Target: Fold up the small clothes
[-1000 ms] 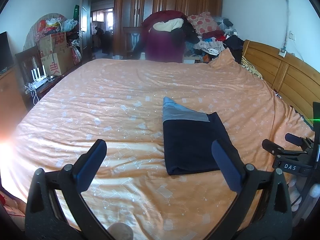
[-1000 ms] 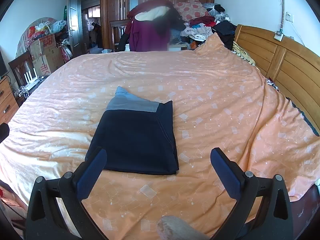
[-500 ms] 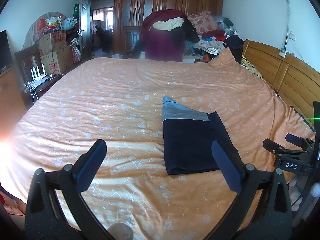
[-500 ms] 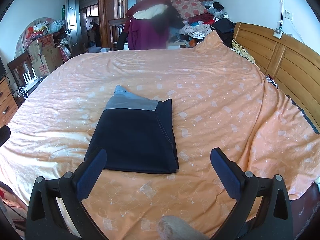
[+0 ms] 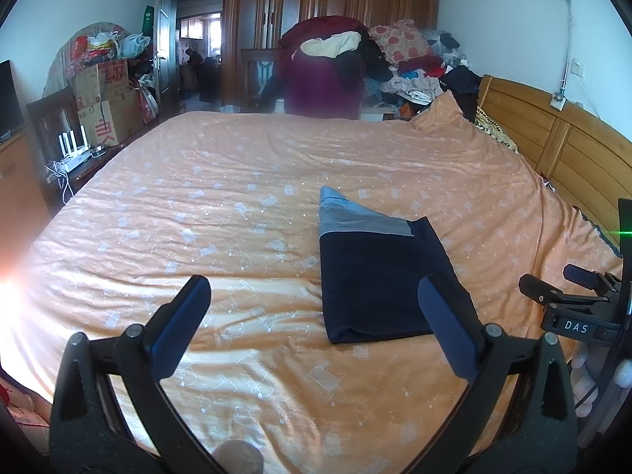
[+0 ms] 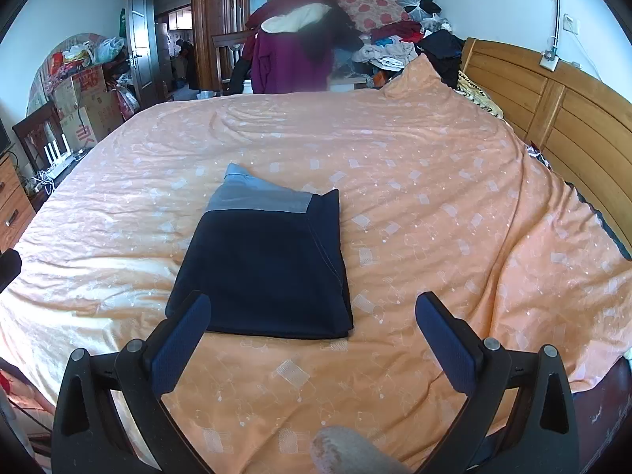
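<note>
Bedspread [image 5: 245, 205], orange with pale printed patches, fills most of the left wrist view. On it, right of centre, lies the folded garment [image 5: 379, 276], a dark navy rectangle with a grey band and a light blue corner at its far end. The left gripper [image 5: 316, 316] hangs low over the near edge of the bed, its jaws wide apart and holding nothing; one blue pad overlaps the garment's near right corner in the picture, though whether it touches the cloth cannot be told. At the far right edge the right gripper [image 5: 568, 280] shows from the side, black, with "DAS" lettered on it. Beyond the bed stand a wooden headboard [image 5: 553, 146], a heap of clothes [image 5: 395, 63] and stacked cardboard boxes [image 5: 106, 98].

From the right wrist view the same garment [image 6: 264, 264] sits left of centre on the bedspread [image 6: 434, 205], flat and neatly squared, with a seam running down its right side. The right gripper [image 6: 312, 324] is also spread open and empty, its left pad overlapping the garment's near left corner in the frame. The headboard [image 6: 561, 118] runs along the right, and the clothes heap [image 6: 379, 35] rises behind the bed.
</note>
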`<state>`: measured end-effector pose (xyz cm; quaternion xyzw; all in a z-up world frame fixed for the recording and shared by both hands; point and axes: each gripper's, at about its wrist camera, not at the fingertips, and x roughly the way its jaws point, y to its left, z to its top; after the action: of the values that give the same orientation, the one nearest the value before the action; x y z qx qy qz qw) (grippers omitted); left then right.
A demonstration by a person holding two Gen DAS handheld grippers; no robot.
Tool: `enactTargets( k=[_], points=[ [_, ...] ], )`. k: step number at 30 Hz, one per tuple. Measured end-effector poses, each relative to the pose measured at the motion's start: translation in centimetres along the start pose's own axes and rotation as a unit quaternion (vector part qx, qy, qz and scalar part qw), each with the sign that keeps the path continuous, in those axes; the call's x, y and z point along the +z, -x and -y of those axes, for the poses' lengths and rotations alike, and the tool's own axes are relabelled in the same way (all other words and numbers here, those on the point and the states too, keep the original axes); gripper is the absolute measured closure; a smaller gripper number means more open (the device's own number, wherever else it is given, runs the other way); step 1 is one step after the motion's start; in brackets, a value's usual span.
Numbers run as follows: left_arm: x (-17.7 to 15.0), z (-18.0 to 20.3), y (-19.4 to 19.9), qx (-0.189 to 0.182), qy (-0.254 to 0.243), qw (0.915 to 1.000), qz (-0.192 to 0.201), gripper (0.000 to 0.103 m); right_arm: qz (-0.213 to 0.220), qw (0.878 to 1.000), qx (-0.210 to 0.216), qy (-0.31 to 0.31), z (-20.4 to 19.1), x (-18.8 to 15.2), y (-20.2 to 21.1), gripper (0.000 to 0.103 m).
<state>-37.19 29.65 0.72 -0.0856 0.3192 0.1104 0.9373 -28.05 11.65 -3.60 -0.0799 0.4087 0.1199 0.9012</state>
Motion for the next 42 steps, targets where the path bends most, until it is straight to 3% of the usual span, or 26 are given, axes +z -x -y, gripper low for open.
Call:
enactTargets(
  k=[8, 21, 42],
  points=[
    [0.2, 1.6, -0.2, -0.009, -0.009, 0.9999, -0.001, 0.0, -0.002, 1.0, -0.006, -0.009, 0.8, 0.2, 0.3, 0.0],
    [0.2, 7.7, -0.4, -0.045, -0.052, 0.9976, -0.01, 0.0, 0.0, 0.999, -0.018, -0.038, 5.2, -0.6, 1.5, 0.0],
    [0.0, 5.7, -0.2, -0.037, -0.035, 0.9986, -0.016, 0.0, 0.004, 1.0, -0.009, -0.008, 2.2, 0.0, 1.1, 0.0]
  ],
)
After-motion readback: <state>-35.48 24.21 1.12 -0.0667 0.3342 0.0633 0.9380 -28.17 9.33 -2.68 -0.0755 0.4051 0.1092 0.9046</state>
